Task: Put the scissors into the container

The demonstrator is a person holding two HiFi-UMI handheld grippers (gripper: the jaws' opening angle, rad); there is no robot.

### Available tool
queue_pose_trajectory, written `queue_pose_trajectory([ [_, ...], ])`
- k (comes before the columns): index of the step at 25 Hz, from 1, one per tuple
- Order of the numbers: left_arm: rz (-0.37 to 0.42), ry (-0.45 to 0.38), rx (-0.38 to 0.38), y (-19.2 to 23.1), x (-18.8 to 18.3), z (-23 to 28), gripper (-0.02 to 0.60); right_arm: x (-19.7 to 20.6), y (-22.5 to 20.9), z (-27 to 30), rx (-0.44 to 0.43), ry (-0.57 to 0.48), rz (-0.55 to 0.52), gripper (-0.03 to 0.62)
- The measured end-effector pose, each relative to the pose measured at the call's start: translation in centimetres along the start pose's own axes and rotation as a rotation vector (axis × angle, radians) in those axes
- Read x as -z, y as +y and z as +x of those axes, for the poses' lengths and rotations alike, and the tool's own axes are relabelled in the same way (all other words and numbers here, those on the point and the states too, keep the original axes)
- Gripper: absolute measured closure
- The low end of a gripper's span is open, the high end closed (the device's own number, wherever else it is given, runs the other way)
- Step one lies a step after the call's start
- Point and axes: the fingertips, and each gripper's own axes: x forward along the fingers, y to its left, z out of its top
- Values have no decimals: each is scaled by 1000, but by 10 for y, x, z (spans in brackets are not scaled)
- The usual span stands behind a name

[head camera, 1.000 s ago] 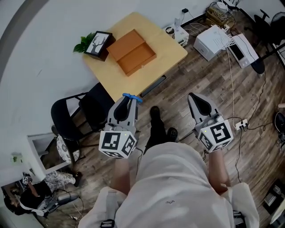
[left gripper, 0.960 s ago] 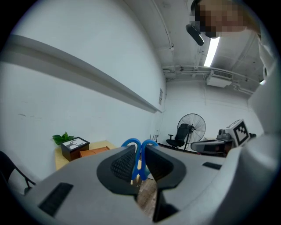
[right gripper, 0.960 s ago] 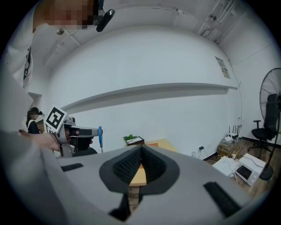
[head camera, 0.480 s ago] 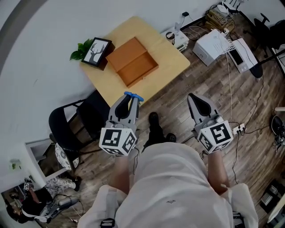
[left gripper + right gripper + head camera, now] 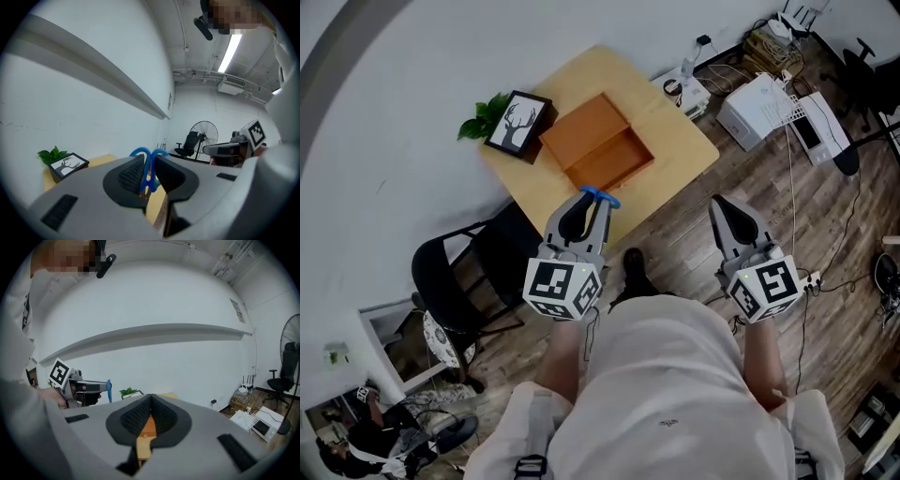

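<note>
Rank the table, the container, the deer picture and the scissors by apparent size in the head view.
1. table
2. container
3. deer picture
4. scissors, of which only the blue handles show beyond the left gripper; their full size is unsure.

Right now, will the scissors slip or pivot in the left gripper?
Likely stiff: the scissors jut straight past the left gripper. The jaws pinch their rounded blue loops, so they may pivot if bumped against the container.
</note>
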Motion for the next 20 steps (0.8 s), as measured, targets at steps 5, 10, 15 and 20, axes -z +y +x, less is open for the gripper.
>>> queue_pose_trajectory([
  [5,-7,4,11,29,-3,14,512,-5,1,26,15,-5,-4,595],
  [10,-33,3,22,55,-6,25,512,-5,6,50,16,-4,-5,595],
  [15,-61,14,26,76,-2,35,512,-10,5,59,65,-44,8,595],
  [20,-70,38,38,87,6,42,512,-5,5,61,70,-29,14,595],
])
